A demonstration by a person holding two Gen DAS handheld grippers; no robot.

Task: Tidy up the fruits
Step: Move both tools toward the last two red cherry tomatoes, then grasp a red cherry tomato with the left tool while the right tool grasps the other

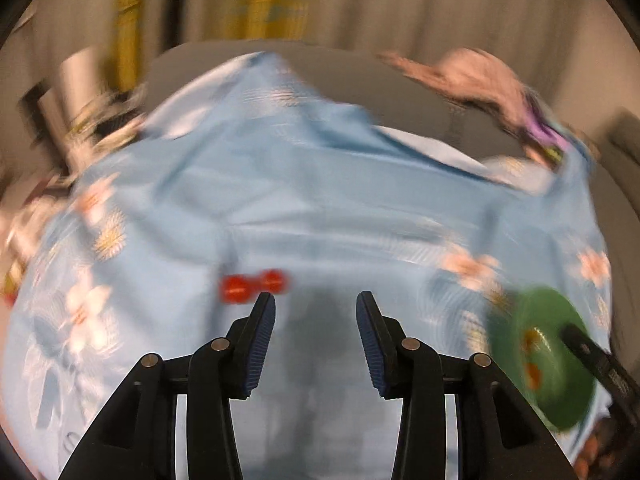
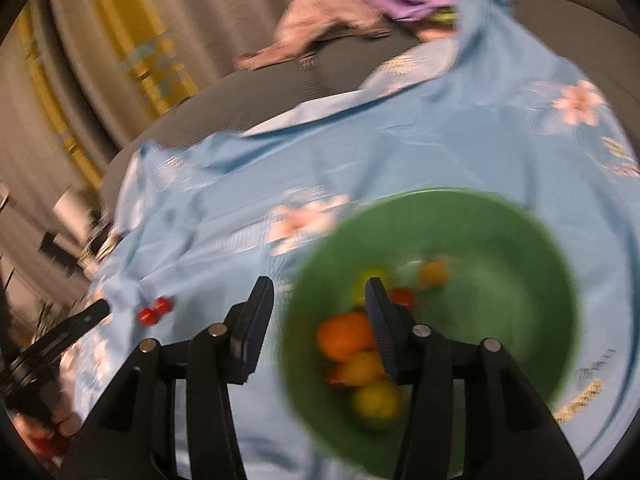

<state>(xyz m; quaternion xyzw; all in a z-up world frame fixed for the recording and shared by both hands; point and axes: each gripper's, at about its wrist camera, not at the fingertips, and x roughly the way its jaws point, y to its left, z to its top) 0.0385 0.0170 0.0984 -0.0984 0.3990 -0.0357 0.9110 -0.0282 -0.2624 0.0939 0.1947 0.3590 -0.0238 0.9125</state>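
Note:
Two small red fruits (image 1: 252, 285) lie side by side on the light blue flowered cloth (image 1: 320, 200), just beyond my left gripper's left fingertip. My left gripper (image 1: 316, 304) is open and empty above the cloth. The red fruits also show in the right wrist view (image 2: 155, 310), at the left. A green bowl (image 2: 500, 240) holds several orange, yellow and red fruits (image 2: 348, 336). My right gripper (image 2: 318, 292) is open and empty, its right finger over the bowl's near left side. The bowl shows at the right edge of the left wrist view (image 1: 552, 320). Both views are motion-blurred.
A pinkish garment (image 2: 320, 28) and a purple cloth (image 2: 412, 4) lie at the far side on a grey surface (image 2: 280, 92). Curtains with yellow bands (image 1: 260, 0) hang behind. Blurred boxes and clutter (image 1: 72, 120) stand at the cloth's left.

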